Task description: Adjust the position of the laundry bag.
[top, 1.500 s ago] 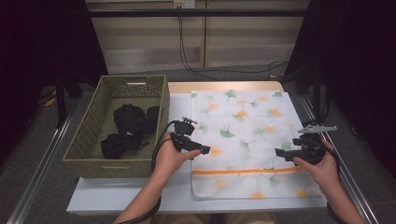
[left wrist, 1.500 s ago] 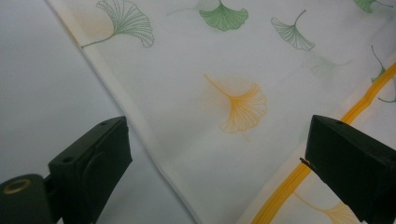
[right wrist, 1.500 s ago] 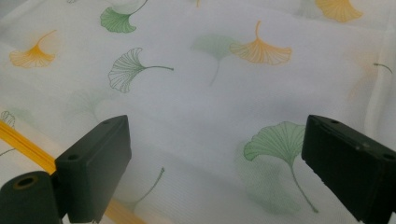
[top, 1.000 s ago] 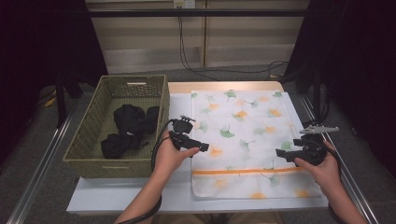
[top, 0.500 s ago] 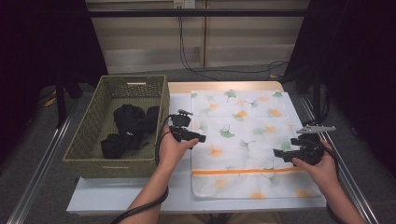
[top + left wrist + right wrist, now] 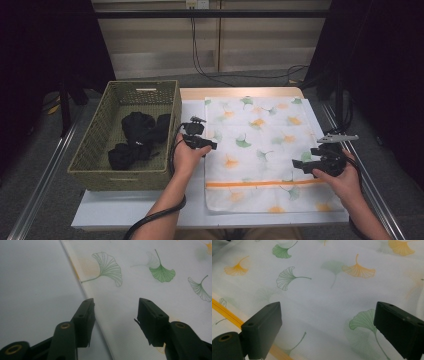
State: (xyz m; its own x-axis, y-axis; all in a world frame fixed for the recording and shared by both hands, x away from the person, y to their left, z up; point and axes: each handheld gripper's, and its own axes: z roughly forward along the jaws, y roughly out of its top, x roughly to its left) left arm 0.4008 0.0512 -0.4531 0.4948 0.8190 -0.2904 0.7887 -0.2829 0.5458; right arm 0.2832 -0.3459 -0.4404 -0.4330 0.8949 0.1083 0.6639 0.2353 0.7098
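- High view: the white mesh laundry bag with green and orange ginkgo leaves and an orange zip band (image 6: 260, 150) lies flat at centre right of the frame, long axis running from bottom to top, zip end nearest the person.
- Its left edge (image 6: 85, 293) is the part that matters: in the left gripper view it runs up between the two black jaws, one over bare table, one over fabric.
- The left gripper (image 6: 202, 143) is nearer that edge; its jaws have just been closing, half apart, not yet pinching cloth.
- The right gripper (image 6: 312, 167) hovers at the right side over the bag, jaws wide, holding nothing.
- Upper left, the olive woven basket (image 6: 100, 150) holds dark clothes (image 6: 137, 137).
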